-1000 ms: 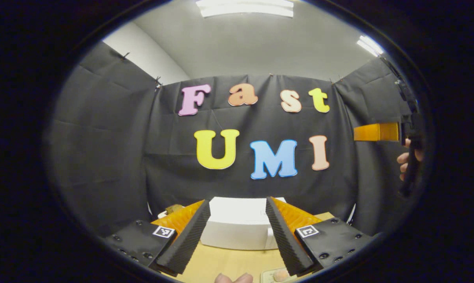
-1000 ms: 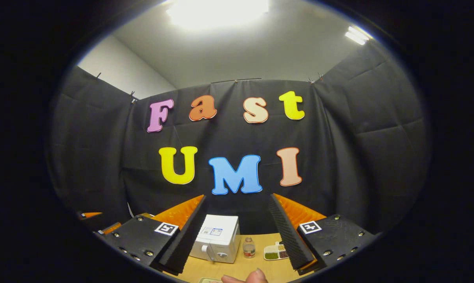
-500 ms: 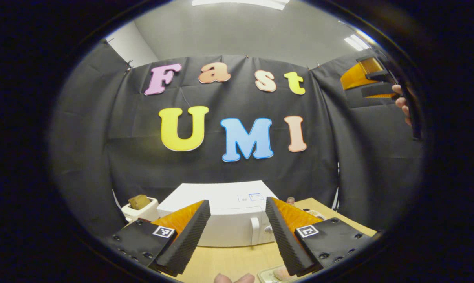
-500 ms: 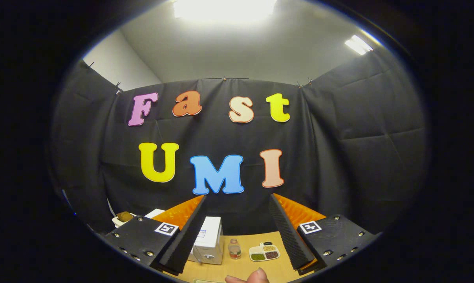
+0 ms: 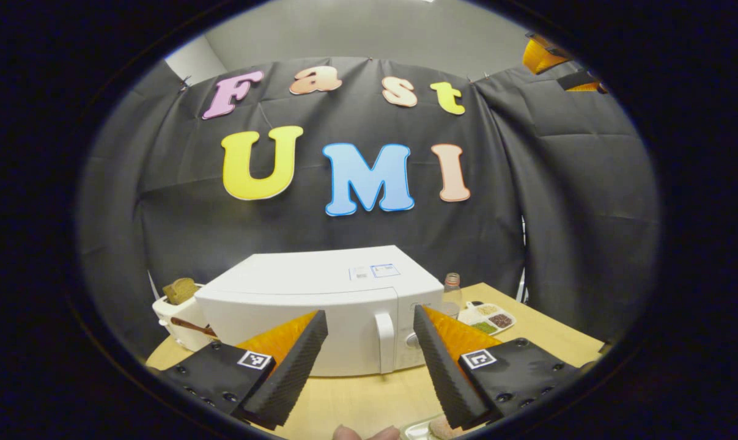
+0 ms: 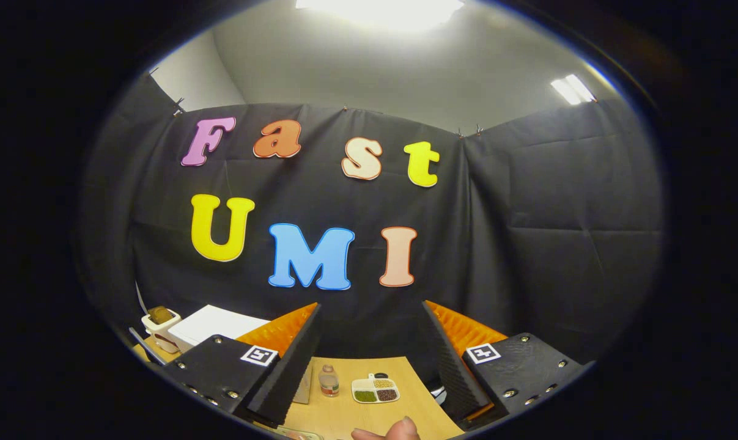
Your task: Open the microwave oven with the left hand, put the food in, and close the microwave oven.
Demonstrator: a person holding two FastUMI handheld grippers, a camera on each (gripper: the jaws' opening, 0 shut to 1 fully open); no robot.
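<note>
A white microwave oven (image 5: 320,305) sits shut on a wooden table (image 5: 369,397), its handle (image 5: 384,342) framed between the spread fingers of the left gripper (image 5: 369,354), which holds nothing. Small stickers (image 5: 372,272) on its top are too small to read. Square coded tags mark both grippers. The right gripper (image 6: 372,360) hangs wide apart and empty over a small bottle (image 6: 328,381) and a divided dish of grains (image 6: 375,389). A toaster (image 5: 176,305) with bread stands just left of the oven.
</note>
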